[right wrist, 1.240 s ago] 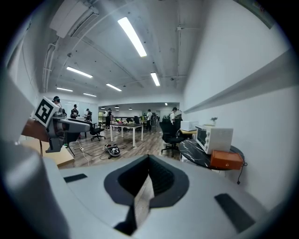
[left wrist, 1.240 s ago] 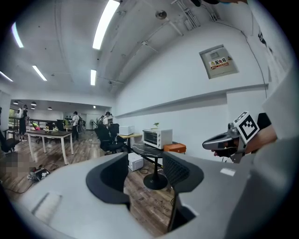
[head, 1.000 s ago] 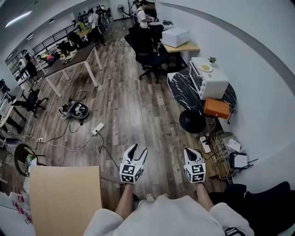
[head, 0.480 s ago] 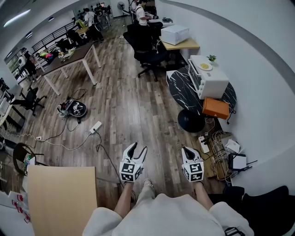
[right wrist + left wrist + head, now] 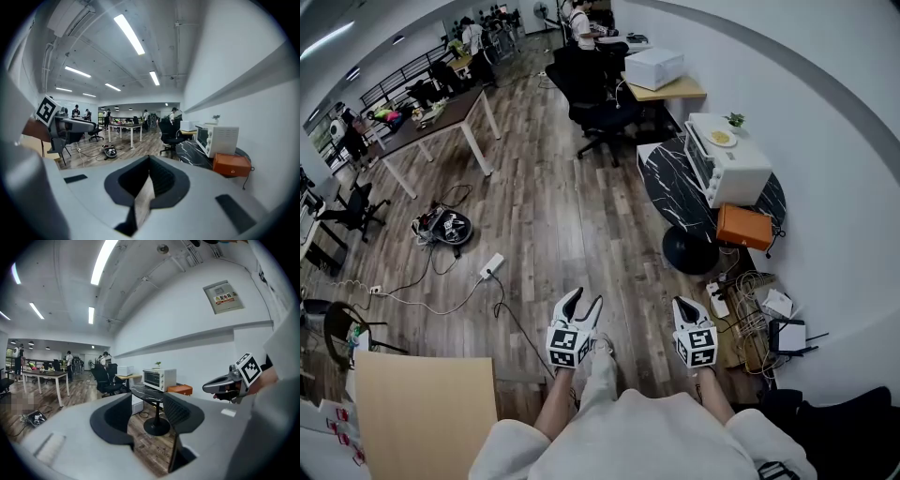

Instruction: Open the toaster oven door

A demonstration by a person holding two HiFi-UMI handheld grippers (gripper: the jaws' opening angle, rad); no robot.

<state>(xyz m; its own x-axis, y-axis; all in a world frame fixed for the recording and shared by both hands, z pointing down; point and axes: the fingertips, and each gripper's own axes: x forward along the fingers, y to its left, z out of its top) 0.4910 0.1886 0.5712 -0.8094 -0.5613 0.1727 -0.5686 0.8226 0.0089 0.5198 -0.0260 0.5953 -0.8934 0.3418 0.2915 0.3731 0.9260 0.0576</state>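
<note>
The white toaster oven (image 5: 727, 161) stands on a round black marble table (image 5: 675, 183) by the right wall, its glass door shut. A small plate and a plant sit on top of it. Both grippers hang far from it, low over the wooden floor in front of the person. My left gripper (image 5: 580, 307) is open with nothing between its fingers. My right gripper (image 5: 685, 306) is shut and empty. The left gripper view shows the oven (image 5: 159, 378) beyond my open left gripper (image 5: 147, 411). The right gripper view shows the oven (image 5: 216, 138) to the right of my right gripper (image 5: 149, 176).
An orange box (image 5: 742, 225) lies on the table beside the oven. Cables and power strips (image 5: 750, 309) pile up by the wall. Black office chairs (image 5: 600, 98) stand beyond the table. A power strip (image 5: 490, 265) with cord lies on the floor at left, a wooden tabletop (image 5: 427, 412) at lower left.
The view has shifted slightly as the person steps; a foot has come forward between the grippers. Both grippers stay held low as before.
</note>
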